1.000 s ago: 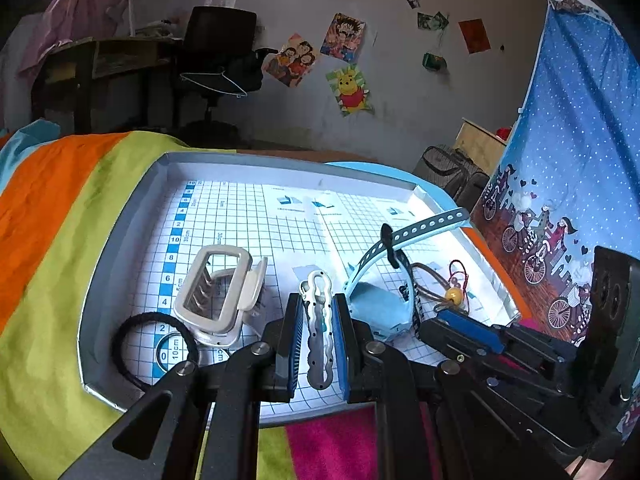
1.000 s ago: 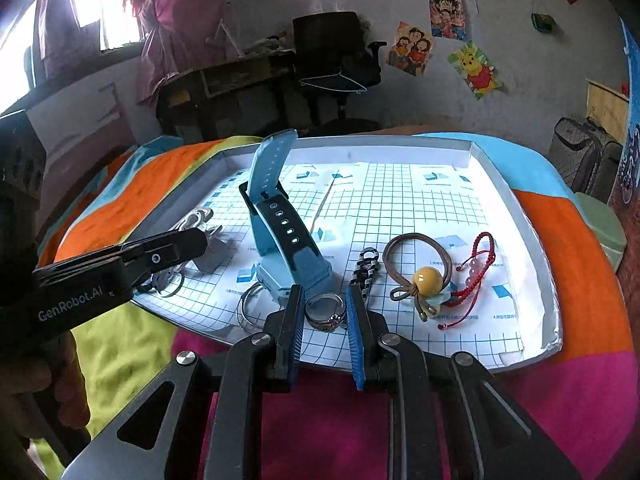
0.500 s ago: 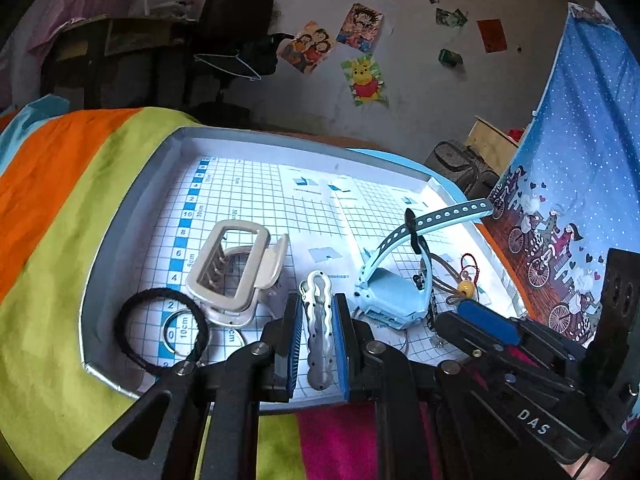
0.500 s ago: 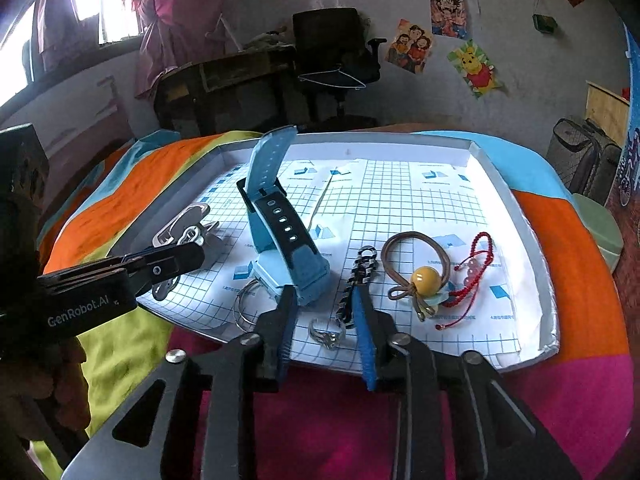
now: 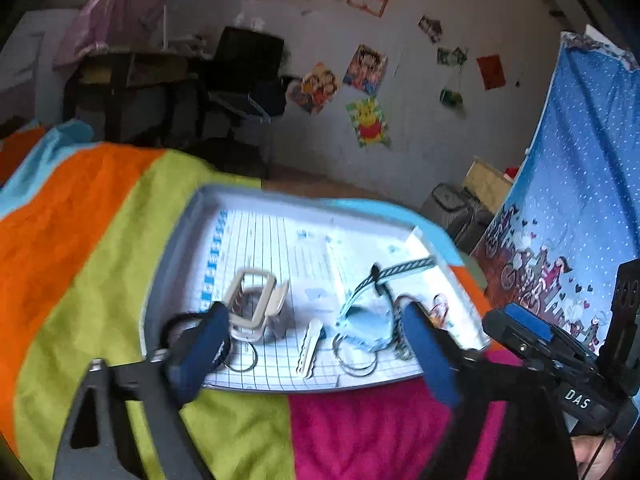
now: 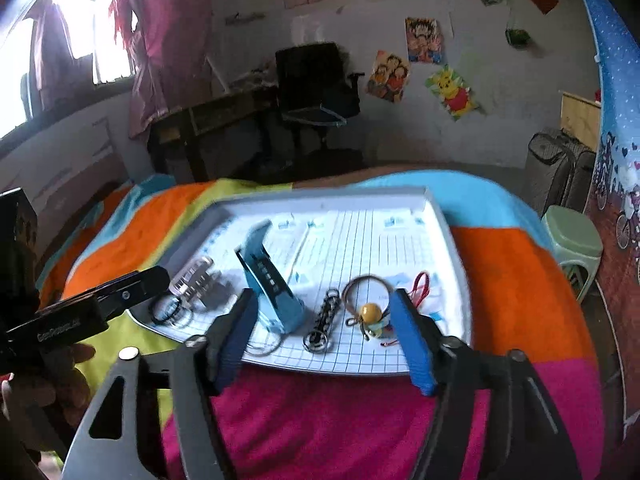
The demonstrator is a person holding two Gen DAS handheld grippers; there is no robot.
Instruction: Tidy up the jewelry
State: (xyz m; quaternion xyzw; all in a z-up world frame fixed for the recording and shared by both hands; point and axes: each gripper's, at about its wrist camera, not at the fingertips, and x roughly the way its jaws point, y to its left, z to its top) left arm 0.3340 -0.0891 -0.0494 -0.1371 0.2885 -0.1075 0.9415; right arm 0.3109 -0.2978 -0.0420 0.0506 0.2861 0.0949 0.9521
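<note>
A grey tray (image 5: pixel 168 264) with a gridded sheet lies on a striped blanket. In the left wrist view my left gripper (image 5: pixel 316 356) is wide open and empty, back over the tray's near edge. A white wavy hair clip (image 5: pixel 309 347) lies flat between its fingers. A beige claw clip (image 5: pixel 252 308), a black hair tie (image 5: pixel 176 324) and a blue watch (image 5: pixel 368 320) lie beyond. In the right wrist view my right gripper (image 6: pixel 326 344) is wide open and empty. A silver ring (image 6: pixel 317 340) with a dark chain (image 6: pixel 327 312), the blue watch (image 6: pixel 272 284) and a brown hair tie with a yellow bead (image 6: pixel 370 312) lie on the tray (image 6: pixel 456 256).
Metal hoop rings (image 5: pixel 356 354) lie at the tray's near edge. A red string bracelet (image 6: pixel 418 288) lies at the right. A green stool (image 6: pixel 576 240) stands right of the bed. A desk and black chair (image 6: pixel 316 80) stand by the far wall.
My left gripper opened and let go of the white hair clip, which now lies on the tray. My right gripper opened wider and left the silver ring. Both grippers pulled back and rose.
</note>
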